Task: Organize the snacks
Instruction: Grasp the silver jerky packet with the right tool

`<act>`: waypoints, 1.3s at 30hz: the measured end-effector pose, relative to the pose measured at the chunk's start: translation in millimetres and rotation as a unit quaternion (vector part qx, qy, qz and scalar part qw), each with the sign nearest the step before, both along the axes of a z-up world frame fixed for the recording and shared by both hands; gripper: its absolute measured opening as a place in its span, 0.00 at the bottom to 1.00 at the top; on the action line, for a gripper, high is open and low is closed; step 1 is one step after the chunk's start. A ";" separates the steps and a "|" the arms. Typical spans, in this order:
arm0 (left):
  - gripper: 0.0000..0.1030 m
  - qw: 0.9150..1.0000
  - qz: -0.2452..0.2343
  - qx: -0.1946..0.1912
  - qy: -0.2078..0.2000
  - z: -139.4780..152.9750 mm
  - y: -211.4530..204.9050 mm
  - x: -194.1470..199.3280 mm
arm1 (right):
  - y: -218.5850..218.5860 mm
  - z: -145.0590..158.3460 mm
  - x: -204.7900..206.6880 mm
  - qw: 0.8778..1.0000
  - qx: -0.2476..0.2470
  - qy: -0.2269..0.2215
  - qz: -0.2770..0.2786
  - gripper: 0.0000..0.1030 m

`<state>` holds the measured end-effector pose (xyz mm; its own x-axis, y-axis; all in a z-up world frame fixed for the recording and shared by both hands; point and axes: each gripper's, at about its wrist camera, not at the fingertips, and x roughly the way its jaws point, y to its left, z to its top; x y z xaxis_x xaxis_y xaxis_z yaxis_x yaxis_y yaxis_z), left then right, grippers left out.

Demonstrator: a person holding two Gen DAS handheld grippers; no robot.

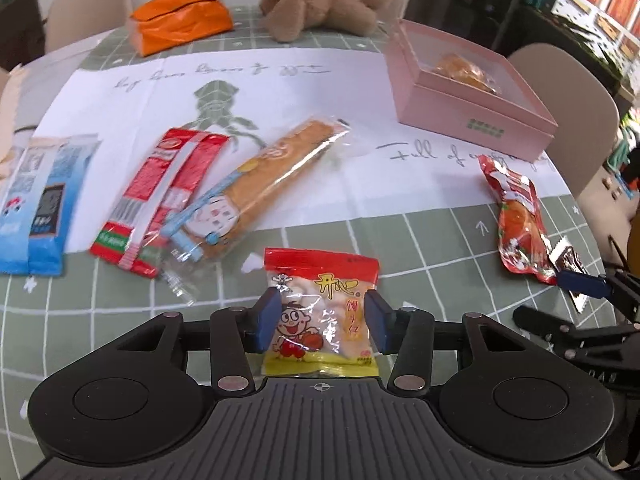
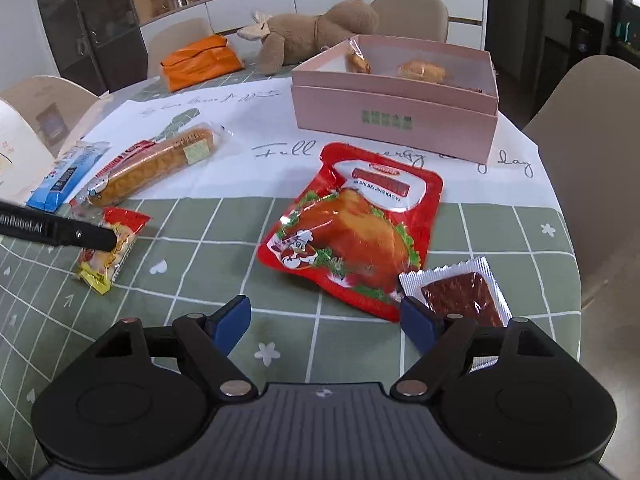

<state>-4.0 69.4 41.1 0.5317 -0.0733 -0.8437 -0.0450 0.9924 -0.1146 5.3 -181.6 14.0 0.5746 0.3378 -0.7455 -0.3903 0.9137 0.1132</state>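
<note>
A small red-and-yellow snack packet with a cartoon boy lies on the green checked tablecloth between the blue pads of my left gripper. The jaws stand apart at its two sides and do not squeeze it. In the right wrist view the same packet lies flat under a black left finger. My right gripper is open over bare cloth. A red roast-duck pouch lies just ahead of it. A silver-edged packet with a dark red slab sits by its right pad.
An open pink box with wrapped pastries stands at the back right. A long bread packet, a red packet and a blue packet lie to the left on white paper. A plush bear, an orange pouch and chairs stand behind.
</note>
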 end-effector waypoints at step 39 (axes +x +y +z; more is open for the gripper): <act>0.59 0.996 -0.085 -0.014 -0.007 -14.7 -51.9 2.2 | -27.6 -2.7 -1.8 1.000 -0.019 -0.013 0.014 0.69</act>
